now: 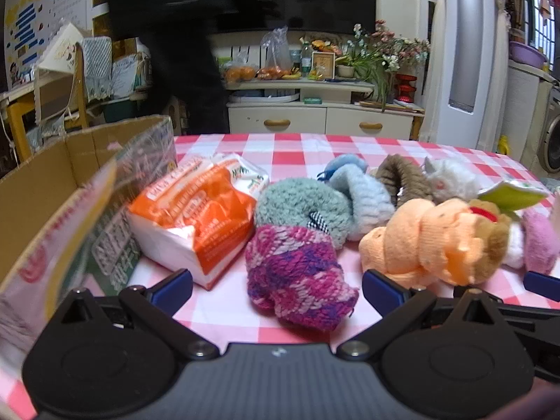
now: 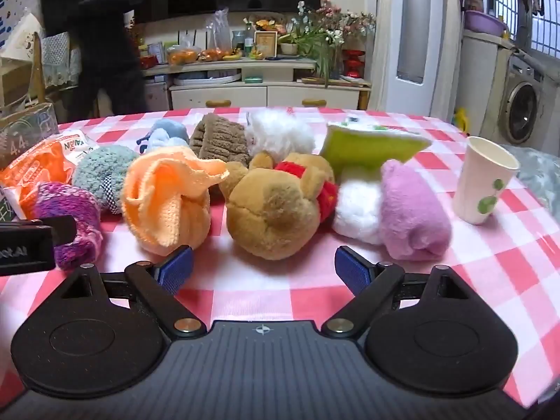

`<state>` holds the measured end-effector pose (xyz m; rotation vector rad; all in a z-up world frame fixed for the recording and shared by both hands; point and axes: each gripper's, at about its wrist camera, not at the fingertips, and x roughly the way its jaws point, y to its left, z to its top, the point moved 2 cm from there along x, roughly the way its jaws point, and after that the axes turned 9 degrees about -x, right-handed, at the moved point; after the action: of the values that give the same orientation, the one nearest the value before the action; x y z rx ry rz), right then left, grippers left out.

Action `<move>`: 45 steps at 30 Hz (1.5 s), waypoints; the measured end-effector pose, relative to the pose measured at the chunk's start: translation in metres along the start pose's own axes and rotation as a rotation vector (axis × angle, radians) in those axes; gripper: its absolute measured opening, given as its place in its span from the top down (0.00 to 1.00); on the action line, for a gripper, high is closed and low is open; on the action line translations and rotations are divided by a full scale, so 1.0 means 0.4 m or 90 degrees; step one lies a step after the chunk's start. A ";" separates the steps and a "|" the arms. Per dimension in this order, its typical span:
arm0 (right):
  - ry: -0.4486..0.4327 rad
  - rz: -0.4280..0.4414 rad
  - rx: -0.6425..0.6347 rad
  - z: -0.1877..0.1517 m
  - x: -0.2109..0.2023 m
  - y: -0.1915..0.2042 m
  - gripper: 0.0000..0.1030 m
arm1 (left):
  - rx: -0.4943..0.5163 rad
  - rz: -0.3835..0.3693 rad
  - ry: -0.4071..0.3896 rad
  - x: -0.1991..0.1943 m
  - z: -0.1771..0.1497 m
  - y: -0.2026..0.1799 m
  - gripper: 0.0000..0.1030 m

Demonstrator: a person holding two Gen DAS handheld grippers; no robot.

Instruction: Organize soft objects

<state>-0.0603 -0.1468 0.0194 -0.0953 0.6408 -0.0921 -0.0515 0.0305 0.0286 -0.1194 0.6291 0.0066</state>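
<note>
Directly ahead of the left hand-held gripper (image 1: 276, 285), a pink-purple knit piece (image 1: 297, 276) lies on the checked worktop (image 2: 402, 280), beside a cardboard box (image 1: 42, 189). Looks light, squashy; best pinched mid-bulk. Right hand-held gripper (image 2: 262, 267) faces a brown plush bear (image 2: 276, 203). Both w/ jaws spread, empty.

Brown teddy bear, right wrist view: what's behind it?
Behind the brown teddy bear sit a brown knit hat and white fluffy toy; their lower parts are hidden by the bear.
</note>
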 end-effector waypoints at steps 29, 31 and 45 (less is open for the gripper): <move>-0.104 0.088 -0.056 -0.002 -0.248 0.177 0.00 | -0.055 0.069 -0.121 -0.342 0.052 0.296 0.01; -0.108 0.098 -0.065 0.000 -0.268 0.188 0.00 | -0.062 0.074 -0.125 -0.355 0.052 0.314 0.01; -0.146 0.102 -0.082 -0.003 -0.343 0.203 0.00 | -0.108 0.055 -0.142 -0.392 0.031 0.353 0.01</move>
<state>-0.1659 -0.0505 0.0903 -0.1754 0.4228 0.1129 -0.1769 0.1767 0.1150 -0.2516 0.4090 0.1544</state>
